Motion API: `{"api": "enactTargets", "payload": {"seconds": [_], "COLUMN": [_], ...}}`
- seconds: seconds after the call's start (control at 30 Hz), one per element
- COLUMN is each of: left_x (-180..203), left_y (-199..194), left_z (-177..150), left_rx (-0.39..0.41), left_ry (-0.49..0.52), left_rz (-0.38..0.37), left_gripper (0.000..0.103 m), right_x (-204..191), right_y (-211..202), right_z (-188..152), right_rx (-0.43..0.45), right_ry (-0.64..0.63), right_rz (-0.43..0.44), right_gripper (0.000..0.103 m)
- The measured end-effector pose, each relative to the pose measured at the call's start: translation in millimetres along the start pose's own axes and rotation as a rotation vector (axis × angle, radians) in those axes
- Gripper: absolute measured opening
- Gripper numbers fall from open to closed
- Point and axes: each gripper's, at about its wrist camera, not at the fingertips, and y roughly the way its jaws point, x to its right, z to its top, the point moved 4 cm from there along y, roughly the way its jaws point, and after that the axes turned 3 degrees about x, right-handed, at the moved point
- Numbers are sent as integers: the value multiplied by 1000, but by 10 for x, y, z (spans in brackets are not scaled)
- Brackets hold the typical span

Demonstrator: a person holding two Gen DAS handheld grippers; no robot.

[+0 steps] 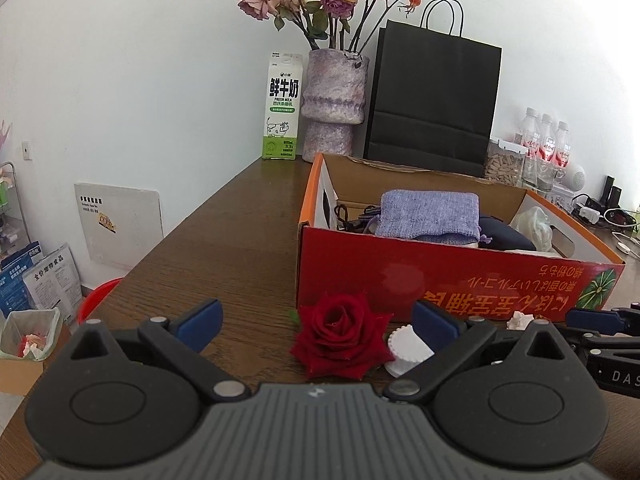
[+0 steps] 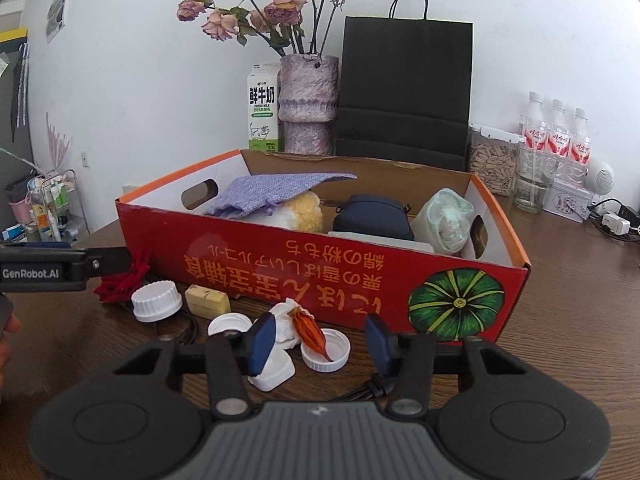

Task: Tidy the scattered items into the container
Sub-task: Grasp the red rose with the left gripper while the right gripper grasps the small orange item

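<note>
Red velvet rose (image 1: pixel 340 338) low centre on tabletop (image 1: pixel 224 248), left tongs (image 1: pixel 318 320) apart astride it: close on the bloom | right view: right tongs (image 2: pixel 322 338) apart, unclamped, around orange bud (image 2: pixel 310 332) on white cap (image 2: pixel 326 350); box (image 2: pixel 320 268) just behind, lift clear of its wall.
</note>
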Motion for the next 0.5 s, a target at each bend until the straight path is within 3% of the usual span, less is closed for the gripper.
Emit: {"api": "enactTargets", "payload": {"seconds": [0.07,0.1,0.13,0.37,0.5], "left_x": [-1,-3,-3,2,3], "left_y": [-1,0,2,17,45], "left_z": [-2,-3,-5,-8,-13], "left_rx": [0,-1,-3,-12,-31], "left_ry": [-3,-3,-4,0,4], "left_rz": [0,0,1,6,10], "left_gripper": [103,103,103,102,91], "right_x": [-6,-4,0,-3,30], "right_y": [34,38,28,-148,-199], "right_z": [-6,-12,-13,17,26], "right_rx": [-17,-21,-15,81,104], "right_ry": [4,10,14,6,19], "right_rz": [19,32,40,26,11], "right_gripper": [33,19,12,12,12]}}
